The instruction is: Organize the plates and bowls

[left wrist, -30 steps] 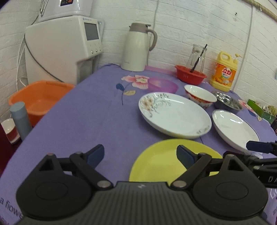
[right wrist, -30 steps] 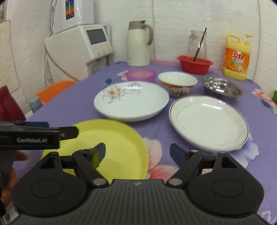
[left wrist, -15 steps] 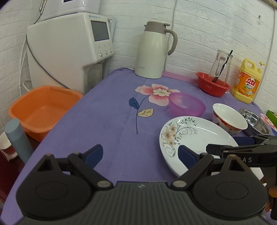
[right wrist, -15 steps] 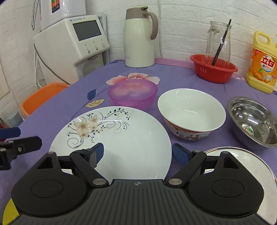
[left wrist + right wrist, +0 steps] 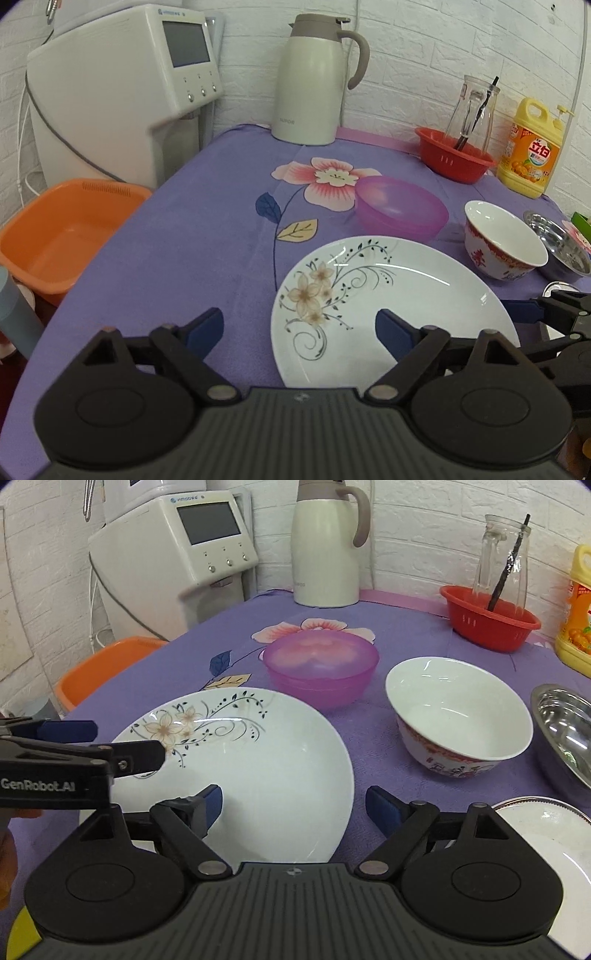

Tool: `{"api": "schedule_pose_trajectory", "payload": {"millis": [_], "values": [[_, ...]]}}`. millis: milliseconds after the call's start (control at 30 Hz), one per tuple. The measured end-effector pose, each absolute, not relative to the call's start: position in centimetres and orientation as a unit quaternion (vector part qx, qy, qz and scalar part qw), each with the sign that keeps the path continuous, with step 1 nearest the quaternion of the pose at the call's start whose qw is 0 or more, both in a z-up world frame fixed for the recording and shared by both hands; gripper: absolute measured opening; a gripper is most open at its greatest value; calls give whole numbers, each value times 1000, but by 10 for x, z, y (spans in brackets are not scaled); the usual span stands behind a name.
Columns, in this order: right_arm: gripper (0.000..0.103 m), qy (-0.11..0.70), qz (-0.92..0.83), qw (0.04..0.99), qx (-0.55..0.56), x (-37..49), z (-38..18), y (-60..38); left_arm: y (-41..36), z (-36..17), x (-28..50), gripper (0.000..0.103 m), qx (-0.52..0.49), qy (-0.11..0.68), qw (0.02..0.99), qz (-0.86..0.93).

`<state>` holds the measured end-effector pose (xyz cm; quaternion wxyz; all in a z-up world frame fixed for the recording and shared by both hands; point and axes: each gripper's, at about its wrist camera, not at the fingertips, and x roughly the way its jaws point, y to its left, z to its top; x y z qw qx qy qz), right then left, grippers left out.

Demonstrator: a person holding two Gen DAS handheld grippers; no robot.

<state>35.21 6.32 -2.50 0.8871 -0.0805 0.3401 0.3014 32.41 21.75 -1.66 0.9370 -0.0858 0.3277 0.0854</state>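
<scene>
A white plate with a flower pattern (image 5: 391,306) (image 5: 236,771) lies on the purple tablecloth. My left gripper (image 5: 299,328) is open and empty over the plate's near left rim. My right gripper (image 5: 293,806) is open and empty over its near right rim. Behind the plate stand a translucent pink bowl (image 5: 400,208) (image 5: 321,668), a white bowl with red pattern (image 5: 502,240) (image 5: 461,716) and a steel bowl (image 5: 561,243) (image 5: 565,731). A second white plate (image 5: 543,845) lies at the right. A sliver of yellow plate (image 5: 22,938) shows at the bottom left.
A cream thermos jug (image 5: 314,77), a red basket (image 5: 454,158) with a glass bottle, and a yellow detergent bottle (image 5: 532,147) stand along the back wall. A white appliance (image 5: 118,85) and an orange tub (image 5: 59,232) are off the table's left edge.
Both grippers have moved forward, away from the yellow plate, and now hover at the flower plate's near rim. Both have stayed open and empty.
</scene>
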Motion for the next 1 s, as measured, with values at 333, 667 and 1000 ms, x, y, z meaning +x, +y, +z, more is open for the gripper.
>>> {"api": "schedule_pose_trajectory", "payload": {"millis": [333,667,1000], "values": [[103,349,332,872,-88,345,-29,63,205,-25,332,53,-89,348,931,71],[103,314,307,897,-48,309,13,45,181,31,298,45,-70,293,951,66],[103,299,293,907,-44,232,22,14,153,29,216,46,-77,285,954,55]]}}
